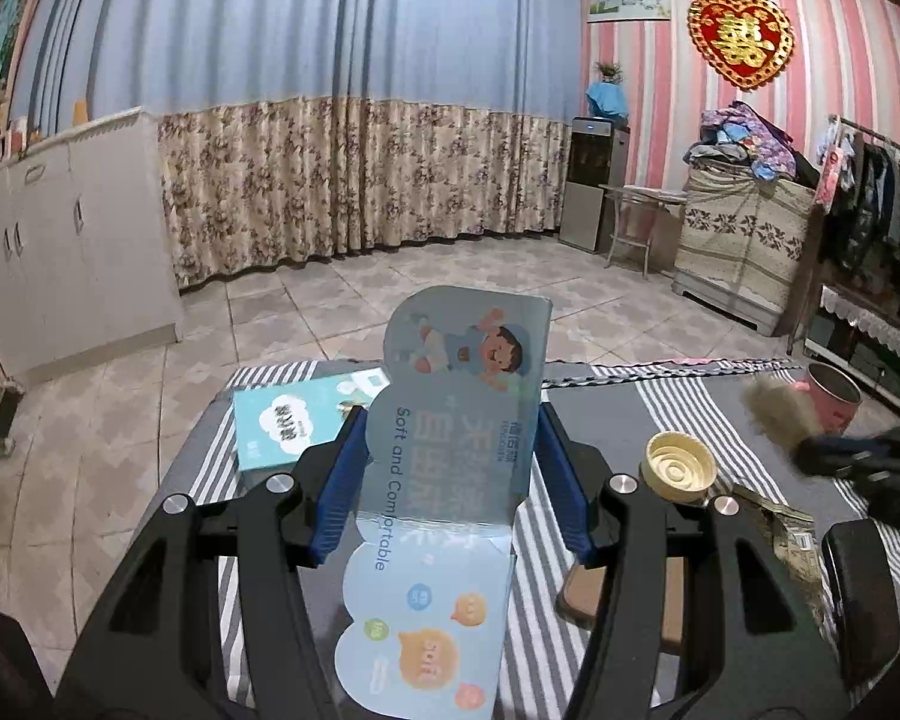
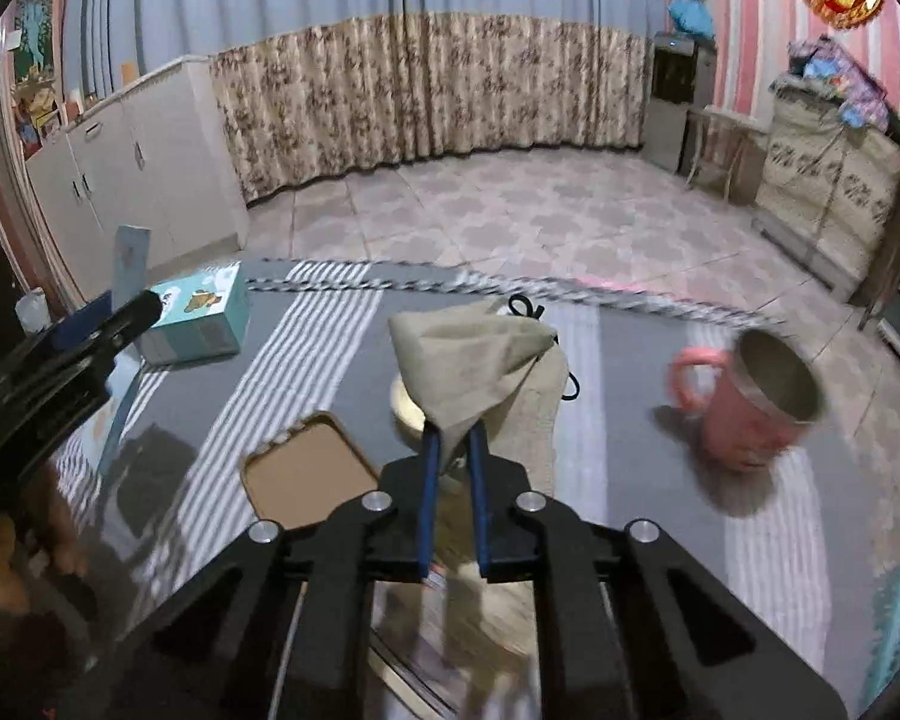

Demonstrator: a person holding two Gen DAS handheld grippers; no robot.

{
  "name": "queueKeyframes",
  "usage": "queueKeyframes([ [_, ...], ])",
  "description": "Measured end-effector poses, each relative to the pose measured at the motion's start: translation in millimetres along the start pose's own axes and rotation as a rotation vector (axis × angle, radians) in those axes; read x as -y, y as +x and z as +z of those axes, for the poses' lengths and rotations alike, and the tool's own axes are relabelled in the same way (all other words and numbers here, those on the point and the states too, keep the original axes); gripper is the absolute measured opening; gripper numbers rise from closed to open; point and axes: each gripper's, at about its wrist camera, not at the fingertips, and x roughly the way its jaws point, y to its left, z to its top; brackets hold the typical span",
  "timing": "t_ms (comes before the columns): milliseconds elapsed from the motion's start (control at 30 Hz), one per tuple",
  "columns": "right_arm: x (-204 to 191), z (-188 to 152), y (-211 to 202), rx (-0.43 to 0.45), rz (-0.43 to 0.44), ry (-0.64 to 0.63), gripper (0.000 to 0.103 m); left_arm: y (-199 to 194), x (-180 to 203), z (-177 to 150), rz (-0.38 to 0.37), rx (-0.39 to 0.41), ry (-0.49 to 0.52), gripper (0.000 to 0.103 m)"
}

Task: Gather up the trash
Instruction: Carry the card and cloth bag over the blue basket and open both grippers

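Observation:
My left gripper (image 1: 450,438) is shut on a flat light-blue baby-product card (image 1: 450,420), held upright above the striped table; the card folds down toward the camera. It also shows at the left of the right wrist view (image 2: 129,267). My right gripper (image 2: 453,441) is shut on a beige crumpled paper bag (image 2: 468,366), lifted over the table. A cream bottle cap (image 1: 678,465) lies right of the left gripper, and shows partly under the bag in the right wrist view (image 2: 405,408).
A teal box (image 1: 294,420) lies on the grey striped tablecloth (image 2: 330,360). A brown cardboard piece (image 2: 309,477), a pink mug (image 2: 756,408) and black hair ties (image 2: 525,306) are on the table. Tiled floor, cabinets and curtains lie beyond.

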Motion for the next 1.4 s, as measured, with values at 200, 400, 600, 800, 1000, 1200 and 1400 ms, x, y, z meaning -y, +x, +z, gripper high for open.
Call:
queueKeyframes([
  [200, 56.3, -23.9, -52.6, 0.034, -0.061, 0.014, 0.01, -14.9, 25.7, 3.7, 0.0, -0.009, 0.029, 0.054],
  [400, 128.2, -58.5, -96.4, 0.054, -0.137, 0.071, 0.01, -46.2, 75.3, 15.4, -0.032, 0.021, 0.083, 0.054],
  [600, 205.6, -96.8, -139.1, 0.083, -0.244, 0.149, 0.01, -70.6, 135.1, 21.6, -0.099, 0.031, 0.085, 0.054],
  [800, 272.0, -119.9, -168.8, 0.089, -0.363, 0.207, 0.01, -81.6, 213.0, 18.0, -0.189, 0.031, 0.113, 0.054],
  [1000, 329.5, -137.1, -176.5, 0.08, -0.383, 0.304, 0.01, -92.0, 302.6, 5.2, -0.298, 0.019, 0.159, 0.054],
  [1200, 364.6, -151.9, -179.3, 0.076, -0.398, 0.353, 0.01, -97.0, 393.9, -18.9, -0.414, -0.016, 0.206, 0.054],
  [1400, 383.5, -165.7, -181.8, 0.077, -0.404, 0.402, 0.01, -100.7, 467.9, -46.3, -0.507, -0.046, 0.253, 0.054],
])
